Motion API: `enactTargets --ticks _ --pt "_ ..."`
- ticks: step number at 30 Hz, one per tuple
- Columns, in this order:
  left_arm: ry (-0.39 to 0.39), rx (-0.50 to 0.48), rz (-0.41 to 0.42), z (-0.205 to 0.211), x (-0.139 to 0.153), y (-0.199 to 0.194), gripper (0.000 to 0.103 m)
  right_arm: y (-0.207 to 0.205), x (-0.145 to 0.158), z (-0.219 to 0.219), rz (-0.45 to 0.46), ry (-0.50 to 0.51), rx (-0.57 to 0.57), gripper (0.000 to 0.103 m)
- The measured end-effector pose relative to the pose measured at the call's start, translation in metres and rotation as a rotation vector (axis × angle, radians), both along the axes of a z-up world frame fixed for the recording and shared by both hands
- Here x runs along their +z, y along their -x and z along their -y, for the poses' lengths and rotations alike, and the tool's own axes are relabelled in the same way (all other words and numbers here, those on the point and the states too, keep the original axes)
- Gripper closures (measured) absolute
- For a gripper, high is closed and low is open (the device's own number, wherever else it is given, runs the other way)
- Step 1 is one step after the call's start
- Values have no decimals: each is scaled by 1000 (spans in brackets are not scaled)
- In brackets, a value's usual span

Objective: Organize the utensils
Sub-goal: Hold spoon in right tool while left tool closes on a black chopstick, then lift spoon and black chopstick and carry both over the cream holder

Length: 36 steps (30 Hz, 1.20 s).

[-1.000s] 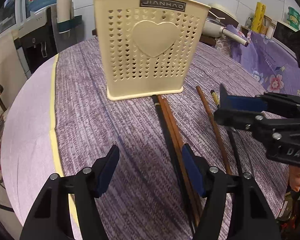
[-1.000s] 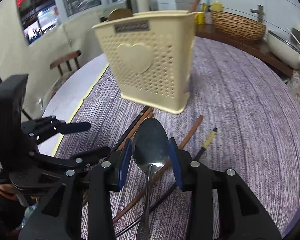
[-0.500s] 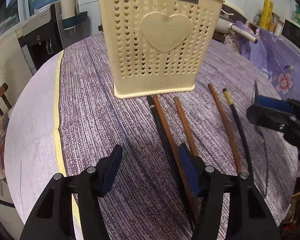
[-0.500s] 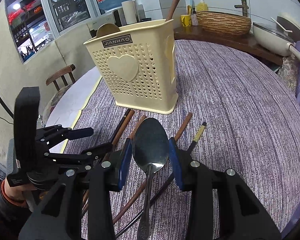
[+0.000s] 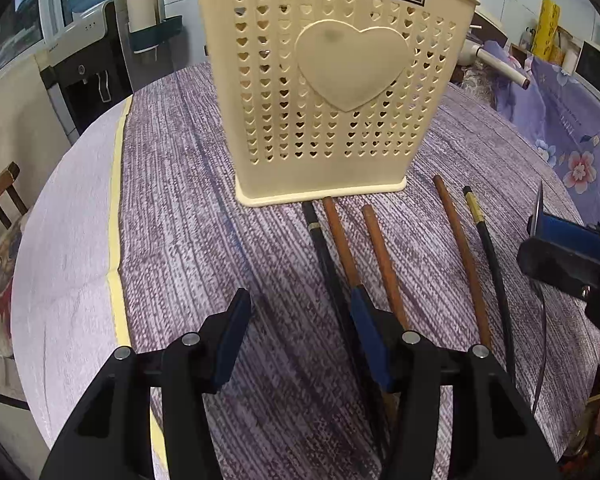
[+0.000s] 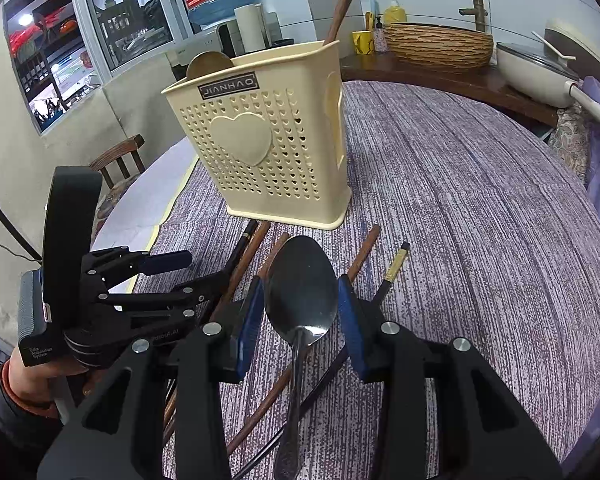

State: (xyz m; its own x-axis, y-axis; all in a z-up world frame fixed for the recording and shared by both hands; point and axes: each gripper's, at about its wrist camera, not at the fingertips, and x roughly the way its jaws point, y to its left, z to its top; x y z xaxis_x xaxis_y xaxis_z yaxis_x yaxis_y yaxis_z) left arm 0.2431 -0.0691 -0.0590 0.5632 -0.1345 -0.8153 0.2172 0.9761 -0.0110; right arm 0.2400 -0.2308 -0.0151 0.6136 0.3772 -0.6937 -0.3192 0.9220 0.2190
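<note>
Left wrist: the holder (image 5: 332,92) now fills more of the frame than a second ago and stands taller, so the left gripper (image 5: 300,328) has closed in on it. Jaws spread, nothing between them. The right pad sits over the black chopstick (image 5: 324,256) and the brown chopstick (image 5: 342,240) beside it; three more lie out past the right jaw. All five run lengthwise away from the jaws, far tips at or near the holder's base. The right gripper (image 5: 560,248) enters from the right edge.

Right wrist: the view has risen over the last second, and the holder's rim (image 6: 252,60) now shows with sticks already standing inside. I read that as lift toward the drop. The right gripper (image 6: 302,316) has the spoon (image 6: 302,280) between its pads, bowl forward and face up, handle running back toward the camera; the pads look apart from the bowl's edges, so I cannot tell if the grip is firm. Long axis aims at the holder's near corner.
</note>
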Motion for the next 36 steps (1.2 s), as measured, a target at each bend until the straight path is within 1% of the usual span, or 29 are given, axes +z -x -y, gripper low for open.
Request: enactTargets --ticks 2,4,6,8,9,14,17,23,28,31,33,36 --pt "-26 1 -10 4 -3 -7 54 -1 -1 1 -5 -6 -14 65" --pt "-53 3 0 8 -4 -12 57 0 0 2 -5 -8 -21 65" --pt "-49 9 -11 7 -3 -18 62 1 1 3 -3 -9 -31 65" --pt "-45 21 -14 6 -2 -22 69 1 1 4 -5 -11 -39 65" --pt "-53 22 -12 8 -2 -23 71 0 1 4 -5 -11 -42 65" --pt "-74 11 -13 13 -2 -26 85 -1 1 3 -3 -13 -63 65" --pt "-71 19 -10 13 -2 -28 90 -2 1 4 0 -18 -73 65" --pt "-55 34 -5 12 -2 -29 91 -1 2 1 6 -13 -77 65" --pt "-11 62 -6 6 -2 -30 94 -2 1 3 3 -14 -86 65" --pt "30 69 -17 3 0 -31 94 -1 3 4 8 -19 -88 65" --pt "38 77 -4 1 2 -31 94 1 5 5 15 -22 -91 65" --pt "70 81 20 -3 12 -26 94 4 9 6 31 -34 -93 65"
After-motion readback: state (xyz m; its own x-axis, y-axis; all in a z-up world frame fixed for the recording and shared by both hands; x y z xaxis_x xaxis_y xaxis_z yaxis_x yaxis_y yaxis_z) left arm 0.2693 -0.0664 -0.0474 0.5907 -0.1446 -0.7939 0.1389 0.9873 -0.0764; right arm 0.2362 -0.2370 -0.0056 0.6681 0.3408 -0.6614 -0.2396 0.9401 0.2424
